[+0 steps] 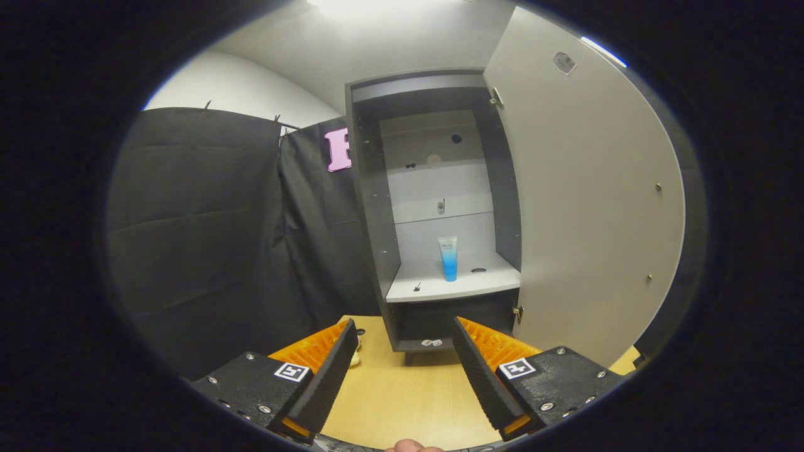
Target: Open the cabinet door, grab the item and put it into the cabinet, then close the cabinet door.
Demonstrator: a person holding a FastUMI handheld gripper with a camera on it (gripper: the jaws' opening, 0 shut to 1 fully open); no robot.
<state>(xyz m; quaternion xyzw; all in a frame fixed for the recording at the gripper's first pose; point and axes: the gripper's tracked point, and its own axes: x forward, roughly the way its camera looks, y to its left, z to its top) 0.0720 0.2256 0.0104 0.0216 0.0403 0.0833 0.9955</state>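
So at this point my gripper (405, 370) was spread wide open with nothing in it, both fingers (330, 370) just hanging over the wooden table (402, 402) with bare tabletop showing between them. There was a small pale thing (356, 359) on the table peeking out right beside my left finger, but most of it was hidden so I couldn't tell what it was. Just past the fingertips stood the cabinet (433, 207), a tall dark grey one sitting on the table, and its door (584, 201) was swung all the way open to the right, the pale inner face turned toward me. Inside, on the light-coloured shelf (452, 285), the item was already sitting there: a blue tube (448, 258) standing upright, white near the top and blue lower down, about the middle of the shelf and well beyond my fingers. A couple of small dark bits sat on the shelf near it, too tiny to make out. Off to the left behind everything was the black cloth wall (207, 238) of the booth, with white wall and ceiling above it.
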